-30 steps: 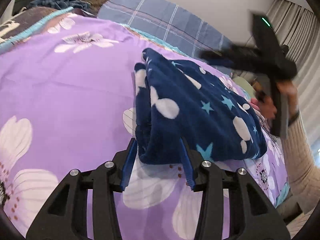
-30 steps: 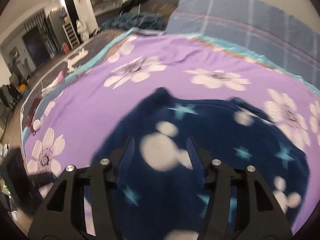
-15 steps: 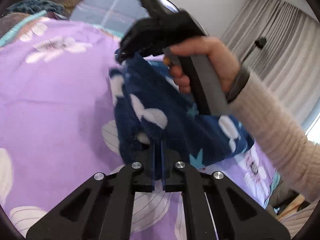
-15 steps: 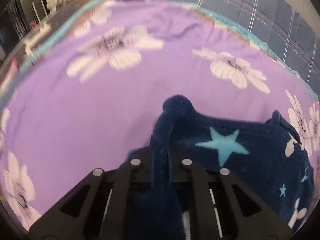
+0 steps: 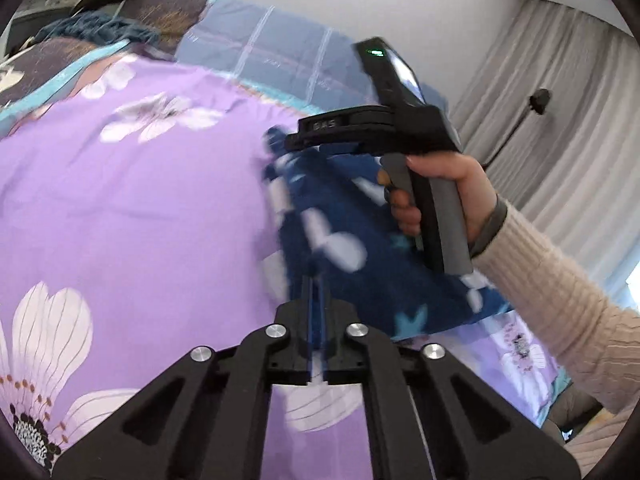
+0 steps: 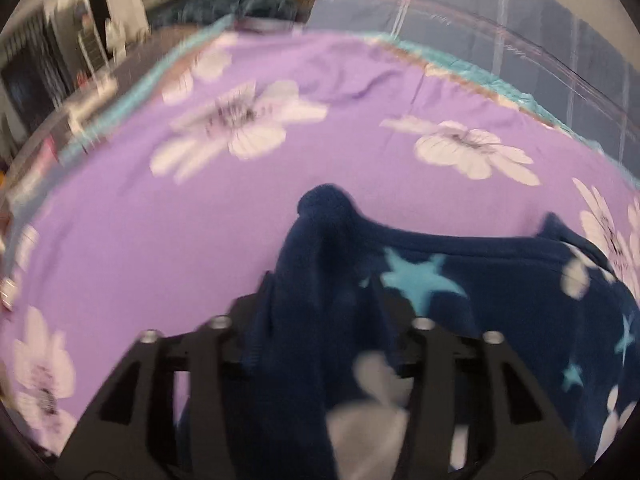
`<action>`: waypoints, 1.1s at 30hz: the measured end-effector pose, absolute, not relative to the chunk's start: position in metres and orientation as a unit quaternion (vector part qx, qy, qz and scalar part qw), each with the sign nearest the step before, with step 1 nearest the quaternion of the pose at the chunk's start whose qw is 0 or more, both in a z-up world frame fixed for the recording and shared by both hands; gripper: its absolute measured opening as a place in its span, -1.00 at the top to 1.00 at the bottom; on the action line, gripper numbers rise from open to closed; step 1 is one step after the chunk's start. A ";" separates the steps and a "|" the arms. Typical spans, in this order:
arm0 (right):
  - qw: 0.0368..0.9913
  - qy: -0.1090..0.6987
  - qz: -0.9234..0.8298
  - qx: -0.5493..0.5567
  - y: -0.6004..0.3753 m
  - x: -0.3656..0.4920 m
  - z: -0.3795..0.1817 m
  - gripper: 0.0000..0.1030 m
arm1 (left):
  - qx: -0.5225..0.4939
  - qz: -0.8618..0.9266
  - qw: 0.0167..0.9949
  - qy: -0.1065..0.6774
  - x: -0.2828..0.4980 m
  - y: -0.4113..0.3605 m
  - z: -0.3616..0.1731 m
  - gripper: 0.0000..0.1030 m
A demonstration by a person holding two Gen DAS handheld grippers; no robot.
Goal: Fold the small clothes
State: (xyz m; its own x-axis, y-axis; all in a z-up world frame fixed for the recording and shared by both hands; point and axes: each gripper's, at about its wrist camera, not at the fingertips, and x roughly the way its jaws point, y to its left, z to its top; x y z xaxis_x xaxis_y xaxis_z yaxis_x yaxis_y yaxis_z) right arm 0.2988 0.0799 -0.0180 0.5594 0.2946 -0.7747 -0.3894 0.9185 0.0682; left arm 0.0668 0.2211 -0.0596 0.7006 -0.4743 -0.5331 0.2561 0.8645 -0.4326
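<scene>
Gripping fuzzy navy fleece [image 5: 360, 240], closed left tool [image 5: 316, 300]

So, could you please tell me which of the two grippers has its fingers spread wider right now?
The right gripper: its fingers sit well apart with the navy fleece garment bunched between them, whereas the left gripper is pinched almost shut on the garment's edge.

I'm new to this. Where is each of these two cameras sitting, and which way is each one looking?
Left wrist: rides on the left gripper, looking forward across the purple bedspread; it shows its own fingers shut on the navy fleece garment, plus the person's right hand holding the right gripper.
Right wrist: rides on the right gripper, looking along the bed; fleece drapes over its fingers.
Shared: the garment and bedspread.
</scene>
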 end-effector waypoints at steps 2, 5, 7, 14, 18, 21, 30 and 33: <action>0.897 0.398 0.186 -0.053 0.056 0.274 0.004 -0.16 | -0.159 -0.216 0.908 0.323 0.070 0.211 -0.052 0.52; 0.915 0.361 0.168 -0.058 0.018 0.238 0.019 -0.21 | -0.135 -0.217 0.908 0.332 0.083 0.191 -0.058 0.29; 0.929 0.341 0.134 -0.060 -0.019 0.212 0.017 -0.22 | -0.103 -0.183 0.907 0.366 0.095 0.180 -0.076 0.29; 0.924 0.366 -0.111 -0.008 -0.201 0.155 -0.041 -0.10 | -0.095 -0.140 0.896 0.412 0.098 0.184 -0.099 0.09; 0.910 0.383 -0.104 0.123 -0.277 0.128 -0.063 -0.41 | -0.058 -0.113 0.910 0.394 0.091 0.173 -0.080 0.14; 0.917 0.368 -0.082 0.134 -0.279 0.119 -0.048 -0.22 | -0.058 -0.111 0.925 0.359 0.084 0.169 -0.054 0.17; 0.921 0.356 0.002 0.159 -0.297 0.183 -0.010 0.00 | -0.032 -0.110 0.934 0.339 0.135 0.137 -0.018 0.16; 0.903 0.397 0.021 0.160 -0.307 0.238 -0.015 -0.22 | -0.103 -0.109 0.921 0.360 0.190 0.162 -0.016 -0.01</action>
State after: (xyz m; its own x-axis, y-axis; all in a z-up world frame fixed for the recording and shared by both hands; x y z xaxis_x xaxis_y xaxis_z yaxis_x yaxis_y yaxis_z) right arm 0.2379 -0.3068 -0.0147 0.6833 0.1656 -0.7111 0.0882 0.9481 0.3055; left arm 0.1899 0.1622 -0.0157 0.7169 -0.2751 -0.6406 0.1269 0.9550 -0.2681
